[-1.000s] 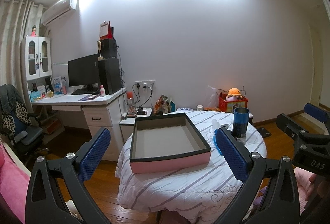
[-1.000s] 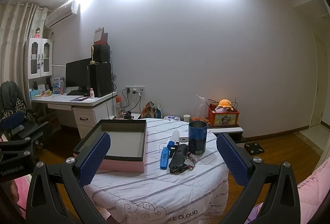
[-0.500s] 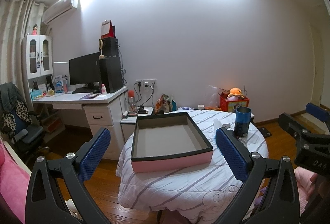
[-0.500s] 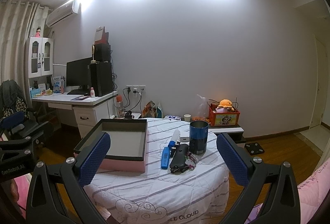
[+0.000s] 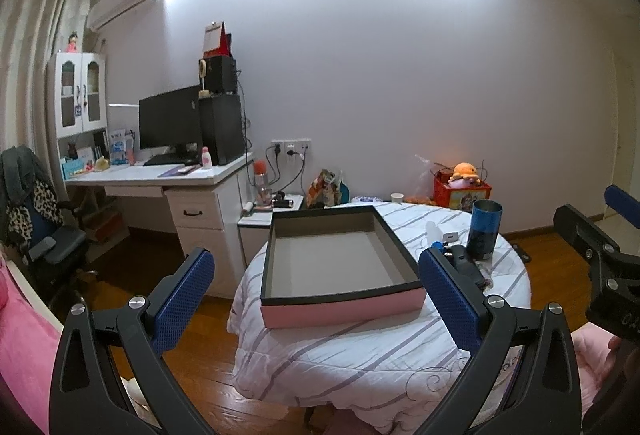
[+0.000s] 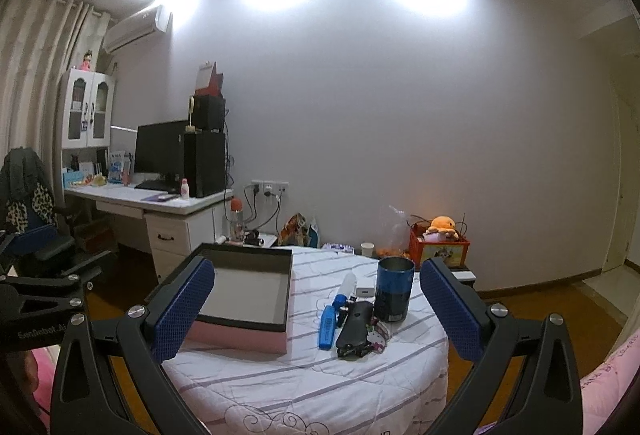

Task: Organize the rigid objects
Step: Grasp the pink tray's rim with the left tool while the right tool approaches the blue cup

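Note:
An empty pink box with a black rim [image 5: 340, 305] [image 6: 244, 335] sits on a round table under a striped white cloth [image 5: 360, 363] [image 6: 304, 379]. To its right lie a dark blue cup [image 6: 395, 289] [image 5: 485, 229], a blue marker [image 6: 327, 321], a black case [image 6: 354, 325], a small white bottle [image 6: 347, 283] and a small trinket [image 6: 378, 335]. My left gripper [image 5: 316, 299] is open and empty, in front of the box. My right gripper [image 6: 318, 309] is open and empty, back from the loose items.
A white desk with a monitor and speakers [image 5: 176, 171] stands at the left, with a chair [image 5: 36, 231] beside it. A low stand holds a red box with an orange plush [image 6: 440, 241] behind the table. Wood floor [image 5: 120, 287] surrounds the table.
Both grippers have moved a little closer to the table and tilted slightly down. Both stay open and empty. Nothing on the table has moved.

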Demonstrator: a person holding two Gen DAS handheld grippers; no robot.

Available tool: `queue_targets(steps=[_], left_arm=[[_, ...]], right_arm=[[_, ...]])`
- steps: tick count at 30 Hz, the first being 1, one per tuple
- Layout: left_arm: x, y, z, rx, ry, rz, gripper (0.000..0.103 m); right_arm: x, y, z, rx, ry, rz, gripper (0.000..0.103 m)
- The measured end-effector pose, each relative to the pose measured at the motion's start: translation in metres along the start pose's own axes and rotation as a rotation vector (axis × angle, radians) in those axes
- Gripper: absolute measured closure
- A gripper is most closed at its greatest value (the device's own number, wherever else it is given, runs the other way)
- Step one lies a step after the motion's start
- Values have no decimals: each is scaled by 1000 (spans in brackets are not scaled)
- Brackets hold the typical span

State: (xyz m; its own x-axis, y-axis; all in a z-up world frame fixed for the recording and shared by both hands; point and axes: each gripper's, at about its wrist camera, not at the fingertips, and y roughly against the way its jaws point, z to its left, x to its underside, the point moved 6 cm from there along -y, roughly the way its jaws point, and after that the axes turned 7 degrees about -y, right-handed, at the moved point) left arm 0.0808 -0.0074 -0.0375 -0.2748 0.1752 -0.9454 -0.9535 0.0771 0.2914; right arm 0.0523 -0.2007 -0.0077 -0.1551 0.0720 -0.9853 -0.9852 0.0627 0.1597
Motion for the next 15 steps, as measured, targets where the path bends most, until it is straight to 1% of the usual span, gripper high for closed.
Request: queue_targets(steps=[5,11,15], left_arm=[[-1,-17,3,2,13,30,0],[-5,-39,7,-4,23,67,0],[-9,-53,10,-14,17,92,0]], right_arm=[[3,-16,-2,10,-5,29,0],[-3,-29,6,-14,12,28,0],[-6,-43,9,-14,18,61,0]])
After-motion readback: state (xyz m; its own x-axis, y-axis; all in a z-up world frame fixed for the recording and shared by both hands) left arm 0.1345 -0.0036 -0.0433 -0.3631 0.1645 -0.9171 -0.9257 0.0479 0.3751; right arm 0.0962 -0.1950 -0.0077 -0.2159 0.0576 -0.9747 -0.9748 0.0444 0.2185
